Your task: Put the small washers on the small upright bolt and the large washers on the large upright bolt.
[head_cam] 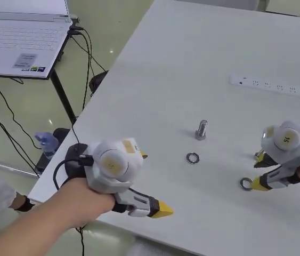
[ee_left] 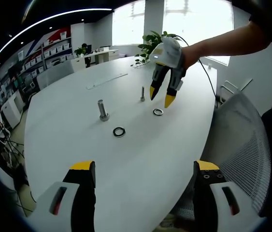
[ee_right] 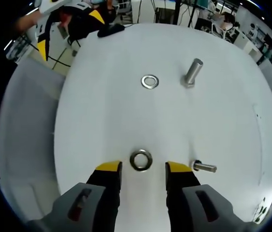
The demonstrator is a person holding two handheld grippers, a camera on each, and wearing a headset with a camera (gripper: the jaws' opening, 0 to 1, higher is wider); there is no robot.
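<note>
On the white table [head_cam: 192, 64] the large bolt [head_cam: 201, 129] stands upright, and one washer [head_cam: 193, 158] lies flat just in front of it. My right gripper [head_cam: 259, 170] is open and low over the table. A second washer [head_cam: 245, 183] lies beside its lower fingertip. In the right gripper view this washer [ee_right: 141, 160] sits on the table just ahead of the gap between the open jaws [ee_right: 144, 167]. The small bolt [ee_right: 203, 167] stands close by the right jaw. My left gripper [head_cam: 153, 182] hovers open near the table's front edge with nothing between its jaws [ee_left: 144, 169].
A white power strip [head_cam: 275, 87] lies at the back right of the table. A laptop [head_cam: 22, 32] rests on a separate desk to the left, with cables and a water bottle [head_cam: 47, 143] on the floor below. A mesh chair [ee_left: 242, 145] stands beside the table edge.
</note>
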